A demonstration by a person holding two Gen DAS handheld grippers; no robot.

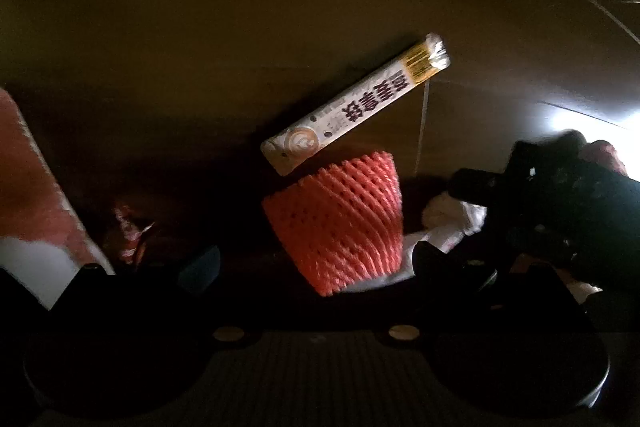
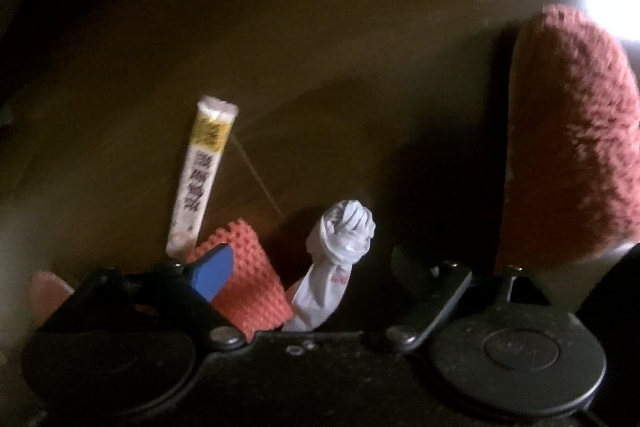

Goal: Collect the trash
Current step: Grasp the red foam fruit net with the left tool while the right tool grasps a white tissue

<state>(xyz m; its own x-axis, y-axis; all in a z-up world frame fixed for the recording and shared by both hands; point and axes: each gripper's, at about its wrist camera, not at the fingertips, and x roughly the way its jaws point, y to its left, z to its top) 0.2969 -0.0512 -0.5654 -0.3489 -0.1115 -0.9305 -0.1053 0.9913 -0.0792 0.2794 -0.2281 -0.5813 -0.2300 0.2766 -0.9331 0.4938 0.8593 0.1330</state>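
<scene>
1. My left claw (image 1: pixel 316 263) points steeply down at the brown tabletop (image 1: pixel 200 27) with its jaws wide; the orange foam net (image 1: pixel 340 219) stands between them, and I see a clear gap on its left side, so nothing is gripped.
2. My right claw (image 2: pixel 312 267) is also spread wide; the twisted white wrapper (image 2: pixel 340 259) rises between its jaws, touching neither pad as far as I can tell; the blue pad (image 2: pixel 212 275) of one finger overlaps the foam net, which is just beside the wrapper.
3. Left of the net in the left wrist view lies a crumpled red wrapper (image 1: pixel 128 235), blurred and dim; on the other side of the net, crumpled white paper (image 1: pixel 452 223) sits under my other claw.
4. Just beyond the net, the long white coffee sachet (image 1: pixel 356 107) lies slantwise, its near end meeting the net's top rim; its yellow-banded end points toward the far edge of the tabletop.
5. A fuzzy pink-red fabric (image 2: pixel 568 147) stands at the side of both views; what it belongs to I cannot tell.
6. Farthest off, bright glare falls across the tabletop's far edge.
</scene>
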